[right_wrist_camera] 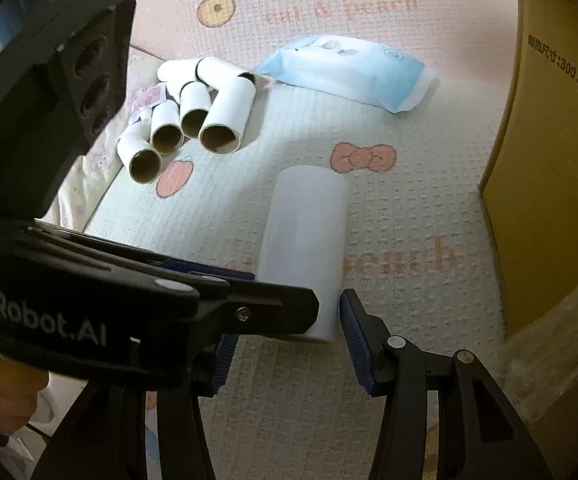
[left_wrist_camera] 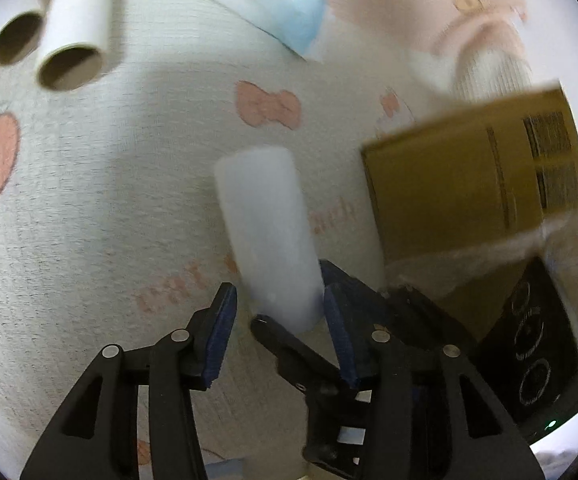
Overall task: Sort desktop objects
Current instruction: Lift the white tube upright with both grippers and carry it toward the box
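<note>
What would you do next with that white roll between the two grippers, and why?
Probably draw the left gripper back: its jaws stand open beside the roll, while the right gripper straddles the roll's near end and could carry it toward the box.

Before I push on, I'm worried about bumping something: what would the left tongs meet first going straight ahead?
Most likely the white roll, lying on the mat directly ahead of the open left tongs. The right tongs already sit at its near end, though depth is unclear.

Setting: a home, probably a child's play area. Evidence: a soft quilted mat (right_wrist_camera: 369,208) printed with a cartoon cat, bows and peaches; a pack of wipes (right_wrist_camera: 349,72); empty paper tubes (right_wrist_camera: 193,120); a cardboard box (right_wrist_camera: 549,160).
</note>
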